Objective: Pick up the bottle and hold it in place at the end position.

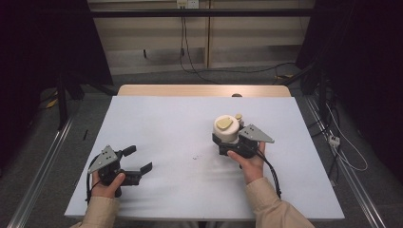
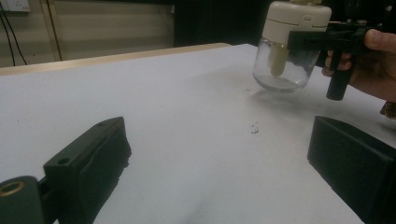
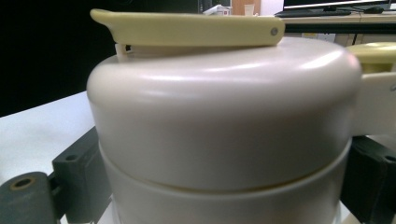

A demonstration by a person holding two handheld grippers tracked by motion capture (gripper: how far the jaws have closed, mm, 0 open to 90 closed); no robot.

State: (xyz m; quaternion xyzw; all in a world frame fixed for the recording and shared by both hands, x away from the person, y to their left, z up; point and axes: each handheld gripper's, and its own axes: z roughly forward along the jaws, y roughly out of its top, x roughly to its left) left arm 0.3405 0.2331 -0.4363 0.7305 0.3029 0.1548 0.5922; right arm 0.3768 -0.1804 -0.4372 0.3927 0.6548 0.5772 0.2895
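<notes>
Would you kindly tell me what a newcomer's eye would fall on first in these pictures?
First, the clear glass jar with a cream plastic lid right of centre on the white table, clamped by the right tongs just beneath its lid. Next, the left tongs, open and holding nothing near the table's front left. Last, a small dark speck between them.

A wooden table (image 1: 142,90) is carrying a white sheet (image 1: 171,128) that is covering nearly all of its top, leaving only a strip of bare wood showing along the far edge. On the sheet, right of the middle, a glass jar (image 1: 227,129) with a cream lid is standing upright. A small dark smudge (image 1: 195,157) is lying on the sheet near the middle, just left of the jar.
</notes>
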